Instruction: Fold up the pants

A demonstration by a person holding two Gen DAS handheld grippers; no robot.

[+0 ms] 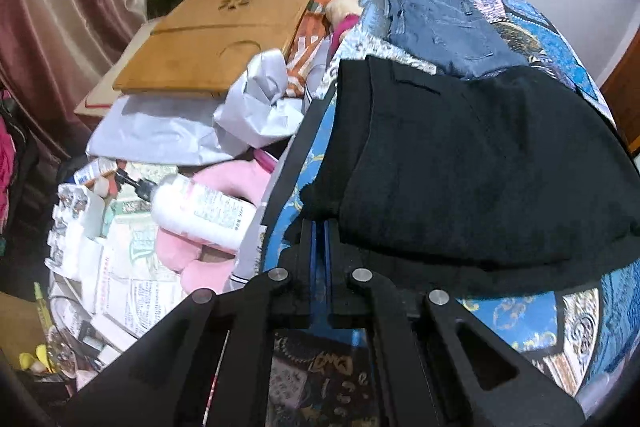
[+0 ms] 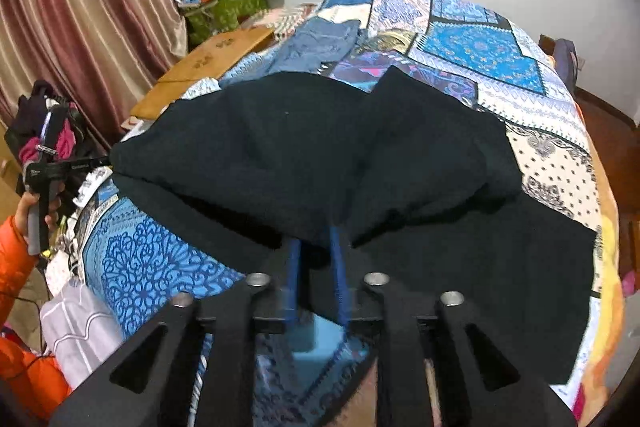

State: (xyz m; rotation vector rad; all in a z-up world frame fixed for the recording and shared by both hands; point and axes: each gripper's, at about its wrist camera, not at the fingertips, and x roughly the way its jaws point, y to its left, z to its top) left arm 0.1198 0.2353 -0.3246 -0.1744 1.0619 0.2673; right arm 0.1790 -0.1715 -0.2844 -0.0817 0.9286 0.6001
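Black pants lie folded over on the patterned blue bedspread. My left gripper is at their near left corner, its blue pads together and the cloth's edge caught at the tips. In the right wrist view the same pants spread across the bed, with the left gripper pinching their left corner. My right gripper is at the near fold in the middle. Its blue fingers stand apart, dark cloth hangs loosely between them, and the fold hides the tips.
Folded blue jeans lie further up the bed. Left of the bed are a wooden lap tray, a white lotion bottle, a pink cushion and paper clutter. A person's orange sleeve and hand are at the left.
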